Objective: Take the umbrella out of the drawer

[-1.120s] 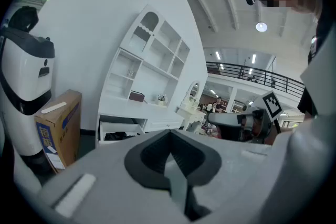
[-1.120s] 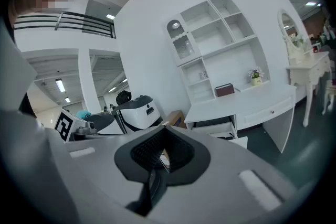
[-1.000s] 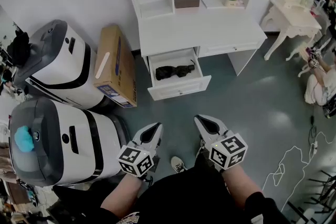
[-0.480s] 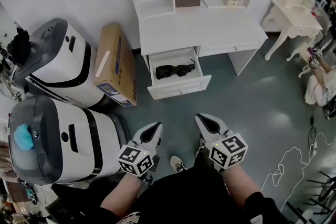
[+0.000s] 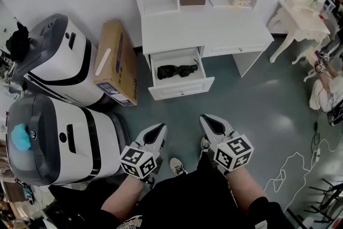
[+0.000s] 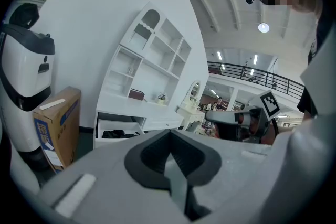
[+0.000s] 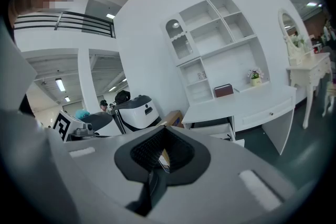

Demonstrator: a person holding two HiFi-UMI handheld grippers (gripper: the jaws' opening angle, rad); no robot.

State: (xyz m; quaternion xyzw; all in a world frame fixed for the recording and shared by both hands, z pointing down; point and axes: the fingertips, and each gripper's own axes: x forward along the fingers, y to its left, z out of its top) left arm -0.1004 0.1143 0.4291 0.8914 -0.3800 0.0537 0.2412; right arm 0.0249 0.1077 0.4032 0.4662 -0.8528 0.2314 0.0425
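The black umbrella (image 5: 177,70) lies in the open drawer (image 5: 181,88) of the white desk (image 5: 206,32), well apart from both grippers. The left gripper (image 5: 156,133) and right gripper (image 5: 211,124) hang near the body, jaws together and empty, probably because the reach is not yet begun.

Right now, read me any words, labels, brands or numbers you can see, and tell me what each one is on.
No text here can be read.
Cardboard box: blue print along its side and end, too small to read.
Nearer white machine: a small round mark on its grey top, too small to read.
Left tongs and right tongs: black and white square markers on their cubes, which are patterns only, with no letters or numbers.
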